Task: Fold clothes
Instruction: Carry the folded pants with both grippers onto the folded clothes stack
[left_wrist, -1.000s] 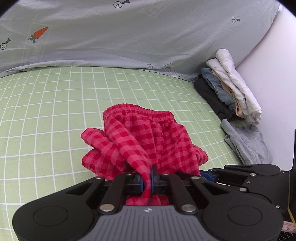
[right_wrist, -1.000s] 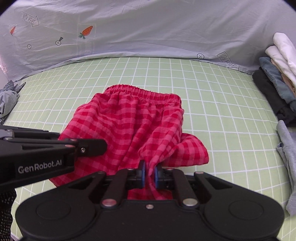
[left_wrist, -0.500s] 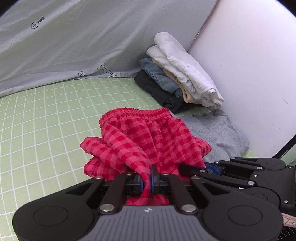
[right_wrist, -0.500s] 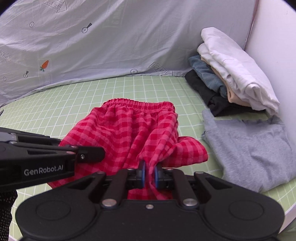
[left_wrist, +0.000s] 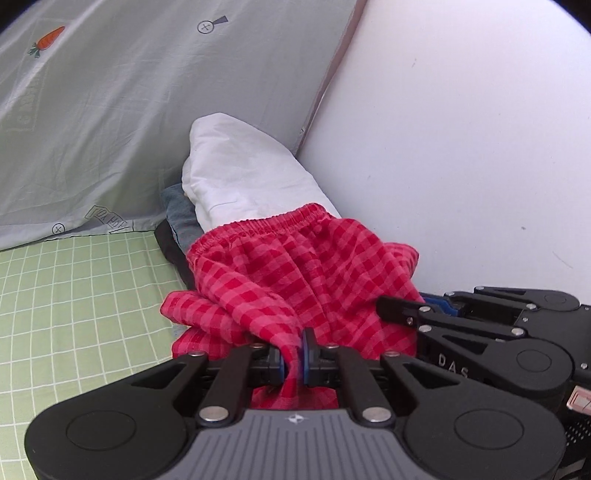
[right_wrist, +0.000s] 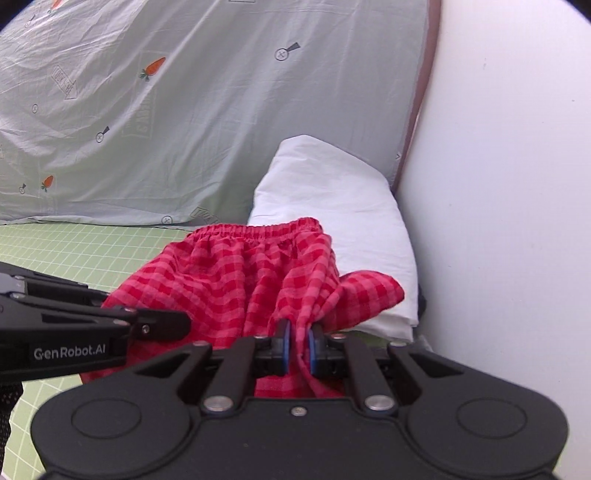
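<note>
The folded red checked shorts (left_wrist: 295, 266) hang bunched between my two grippers, waistband farthest from me. My left gripper (left_wrist: 293, 356) is shut on the shorts' near left edge. My right gripper (right_wrist: 299, 347) is shut on the near right edge of the shorts (right_wrist: 236, 280). The shorts are held over the stack of folded clothes, whose top white garment (left_wrist: 243, 173) shows behind the waistband and also in the right wrist view (right_wrist: 332, 199). Whether the shorts touch the stack I cannot tell.
The stack's lower denim layer (left_wrist: 177, 210) and black layer (left_wrist: 168, 245) peek out at the left. A white wall (left_wrist: 461, 147) stands close on the right. A grey carrot-print sheet (right_wrist: 166, 110) hangs behind. The green grid bedsheet (left_wrist: 74, 295) lies to the left.
Both grippers have carried the shorts to the right, from the open green sheet to over the clothes stack by the wall. The grey garment on the bed has dropped out of view.
</note>
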